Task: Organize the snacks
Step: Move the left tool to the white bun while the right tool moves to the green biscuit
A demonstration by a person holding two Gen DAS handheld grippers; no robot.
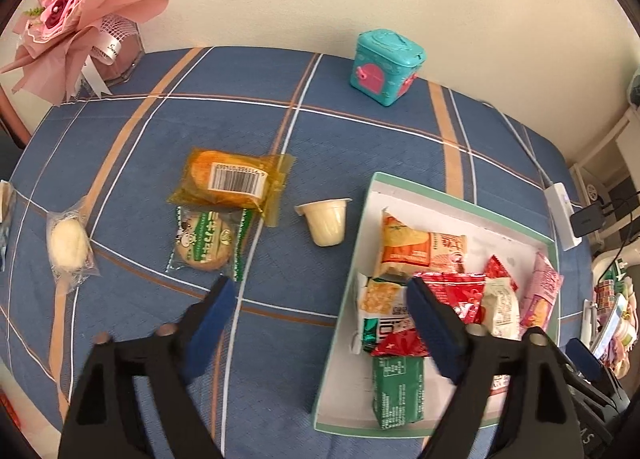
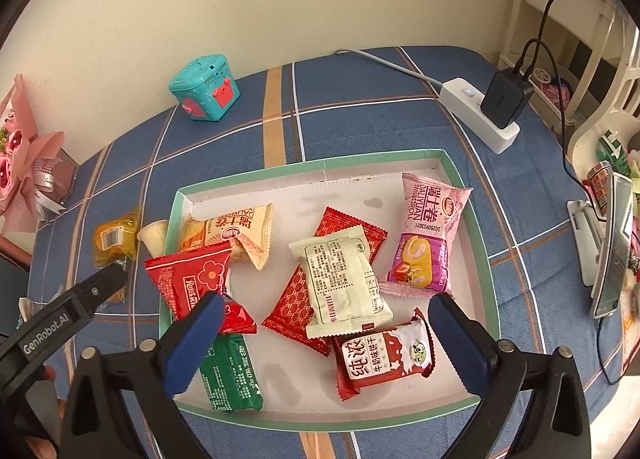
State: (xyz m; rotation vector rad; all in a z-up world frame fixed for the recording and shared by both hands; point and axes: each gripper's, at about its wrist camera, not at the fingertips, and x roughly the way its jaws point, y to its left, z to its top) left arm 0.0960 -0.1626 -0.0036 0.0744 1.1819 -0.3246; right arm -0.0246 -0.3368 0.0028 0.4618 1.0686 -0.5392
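A green-rimmed white box [image 2: 486,259] holds several snack packs, among them a pink roll pack [image 2: 428,235], a cream pack [image 2: 344,279] and a dark red biscuit pack [image 2: 380,355]; the box also shows in the left wrist view [image 1: 344,323]. Loose on the blue plaid cloth lie an orange cake pack [image 1: 232,181], a green-labelled cookie pack [image 1: 206,243], a pudding cup [image 1: 326,221] and a white round snack [image 1: 68,245]. My left gripper [image 1: 320,291] is open and empty, above the cloth by the box's left wall. My right gripper [image 2: 326,307] is open and empty over the box.
A teal toy box [image 1: 386,67] stands at the table's back edge. A pink flower bouquet [image 1: 72,19] is at the back left. A white power strip with a black charger [image 2: 488,111] lies at the back right. A phone on a stand [image 2: 608,255] is at the right.
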